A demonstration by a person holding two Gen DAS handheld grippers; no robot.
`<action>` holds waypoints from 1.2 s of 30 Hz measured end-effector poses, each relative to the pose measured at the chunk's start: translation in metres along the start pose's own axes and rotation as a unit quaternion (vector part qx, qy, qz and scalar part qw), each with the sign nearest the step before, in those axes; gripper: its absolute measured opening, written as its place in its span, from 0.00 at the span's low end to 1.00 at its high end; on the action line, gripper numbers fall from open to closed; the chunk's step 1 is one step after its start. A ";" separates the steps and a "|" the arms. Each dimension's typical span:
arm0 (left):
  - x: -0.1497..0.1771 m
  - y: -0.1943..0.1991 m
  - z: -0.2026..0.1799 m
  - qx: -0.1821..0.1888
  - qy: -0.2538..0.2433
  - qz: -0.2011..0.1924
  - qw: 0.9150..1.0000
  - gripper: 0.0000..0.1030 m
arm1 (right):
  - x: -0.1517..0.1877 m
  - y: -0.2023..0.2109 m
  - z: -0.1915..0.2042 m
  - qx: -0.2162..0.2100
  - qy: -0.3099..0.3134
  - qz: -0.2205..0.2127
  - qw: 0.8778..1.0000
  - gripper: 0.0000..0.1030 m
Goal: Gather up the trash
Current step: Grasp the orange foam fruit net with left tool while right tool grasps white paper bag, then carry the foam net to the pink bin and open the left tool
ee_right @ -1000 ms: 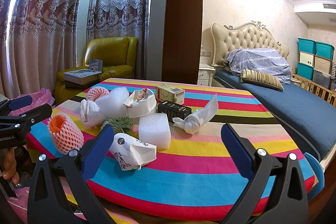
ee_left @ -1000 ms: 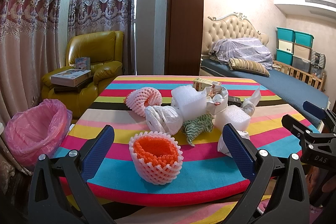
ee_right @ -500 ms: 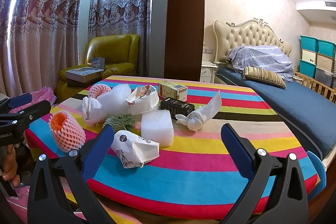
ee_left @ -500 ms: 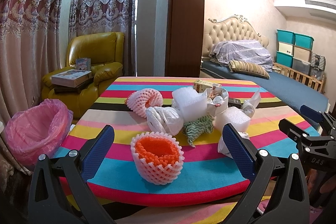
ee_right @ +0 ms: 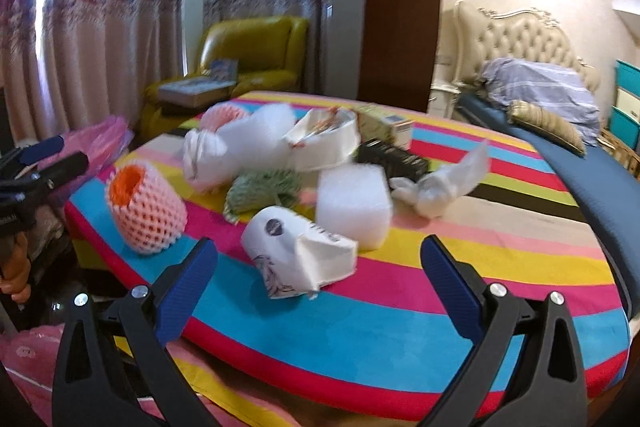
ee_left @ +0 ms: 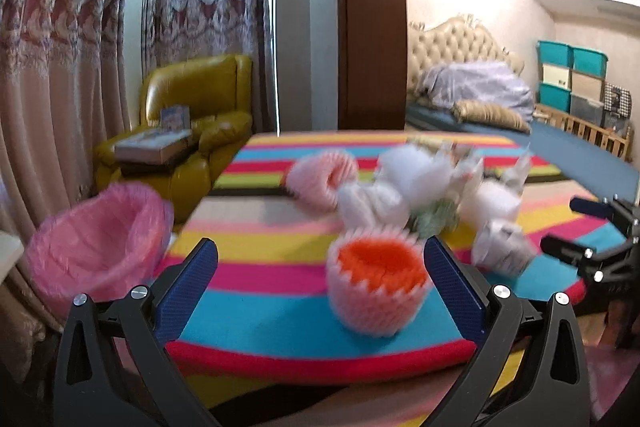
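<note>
Where the left wrist view blurred, the left gripper [ee_left: 320, 267] hung at the near edge of the striped table [ee_left: 280, 315] with its jaws wide apart and empty. A foam net [ee_left: 374, 291] with an orange lining stood upright between the fingers, closer to the right one; whether they touched could not be told. Behind it lay a heap of white wrappers [ee_left: 400, 187] and a second net [ee_left: 320, 181]. A pink-lined bin [ee_left: 96, 251] sat off the table's left side, and the right gripper [ee_left: 592, 239] showed at the right edge.

In the right wrist view, the right gripper [ee_right: 320, 269] also had its jaws spread with nothing in them. A crumpled paper cup [ee_right: 296, 253] lay on the table [ee_right: 400, 327] just beyond the fingers, a foam block [ee_right: 354, 205] touching it behind. The foam net [ee_right: 146, 209] leaned at the left edge near the left gripper [ee_right: 36, 163]. Farther back were a green net [ee_right: 262, 189], a paper bowl [ee_right: 326, 139], a black box [ee_right: 394, 157] and a knotted bag [ee_right: 440, 187].
</note>
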State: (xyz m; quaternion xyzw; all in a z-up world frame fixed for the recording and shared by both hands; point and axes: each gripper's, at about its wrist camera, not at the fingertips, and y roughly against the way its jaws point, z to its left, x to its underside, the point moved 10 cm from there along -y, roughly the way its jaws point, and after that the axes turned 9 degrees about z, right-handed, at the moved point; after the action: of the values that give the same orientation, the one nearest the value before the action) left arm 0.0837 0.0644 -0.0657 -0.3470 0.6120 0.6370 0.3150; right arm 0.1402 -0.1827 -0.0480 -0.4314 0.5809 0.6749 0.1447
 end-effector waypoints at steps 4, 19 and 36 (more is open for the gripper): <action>0.020 -0.018 0.002 0.019 0.005 0.037 0.999 0.94 | 0.002 -0.024 0.010 -0.005 0.020 0.035 0.999 0.93; 0.020 -0.067 -0.052 0.052 -0.091 0.082 0.991 0.73 | 0.010 -0.058 0.008 -0.004 0.028 0.062 0.998 0.37; 0.010 -0.036 -0.033 0.026 -0.077 0.019 0.997 0.48 | -0.004 -0.026 0.016 -0.004 0.048 0.002 0.999 0.36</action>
State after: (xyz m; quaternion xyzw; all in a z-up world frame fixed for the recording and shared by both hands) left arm 0.1101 0.0334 -0.0945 -0.2771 0.6086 0.6518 0.3579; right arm 0.1532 -0.1594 -0.0630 -0.4630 0.5855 0.6556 0.1138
